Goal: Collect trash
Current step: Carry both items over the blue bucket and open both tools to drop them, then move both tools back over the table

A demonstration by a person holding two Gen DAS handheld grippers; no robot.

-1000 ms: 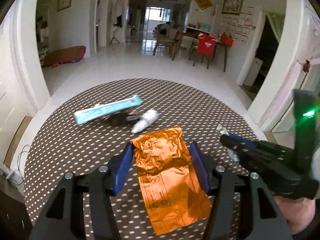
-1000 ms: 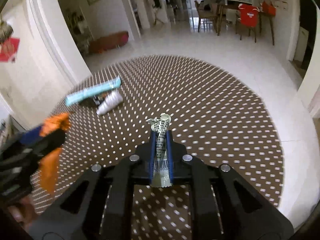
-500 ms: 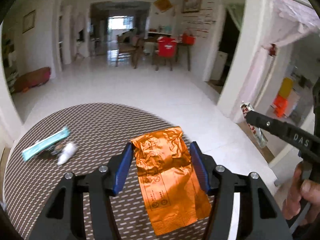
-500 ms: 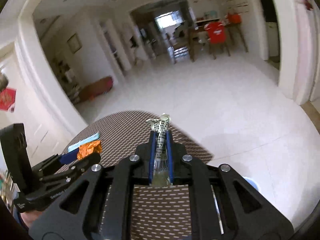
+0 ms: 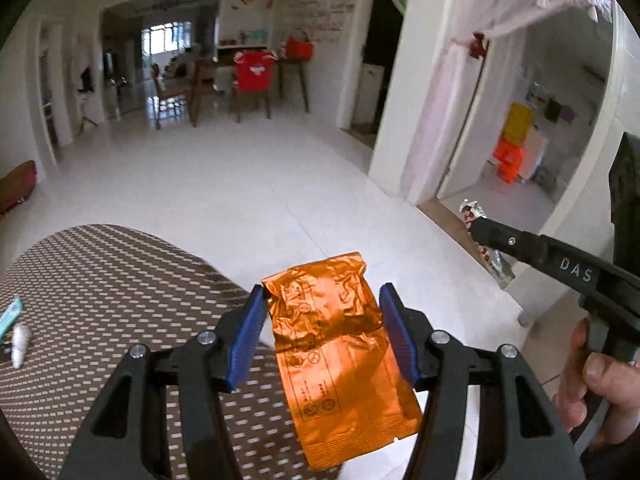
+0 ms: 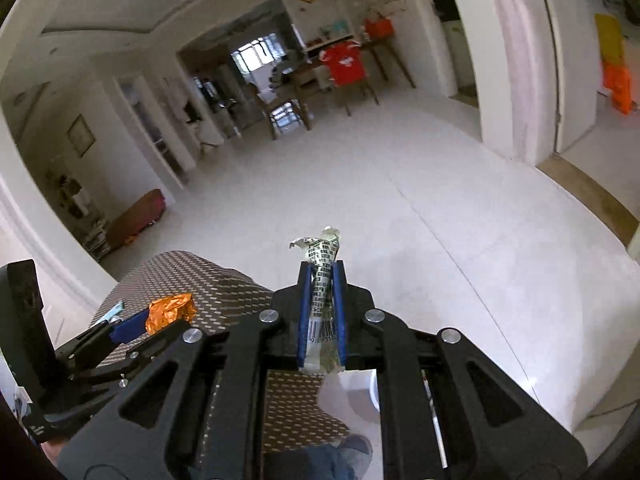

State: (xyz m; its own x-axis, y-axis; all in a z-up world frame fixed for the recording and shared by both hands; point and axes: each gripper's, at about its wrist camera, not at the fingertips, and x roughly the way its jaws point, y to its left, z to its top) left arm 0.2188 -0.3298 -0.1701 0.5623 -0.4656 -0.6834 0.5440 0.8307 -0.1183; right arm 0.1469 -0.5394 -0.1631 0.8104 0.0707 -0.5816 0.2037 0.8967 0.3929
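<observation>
Between our two grippers, both pieces of trash are already off the bench (image 5: 100, 280) and out over the floor. Left gripper (image 5: 322, 320): jaws about half open, blue pads pressing the side edges of the orange foil wrapper (image 5: 340, 356), which hangs between them with its lower end drooping below the pads. Right gripper (image 6: 320, 304): jaws nearly closed, clamping the crumpled printed wrapper (image 6: 320, 276), a thin twisted strip poking out past the tips.

Handling, as we judge it: both wrappers are very light, thin and crinkly, no stiffness to speak of. The foil looks slick, and held only by its edges it could buckle or slide out, so a hold across the flat middle or on a bunched fold would be safer. The printed strip is already compressed, so a pinch mid-length holds fine; no fragility worry with either.

Back on the bench at far left sit a teal packet (image 5: 9, 318) and a white crumpled piece (image 5: 20, 342), still to collect. We see no bin in either view.
</observation>
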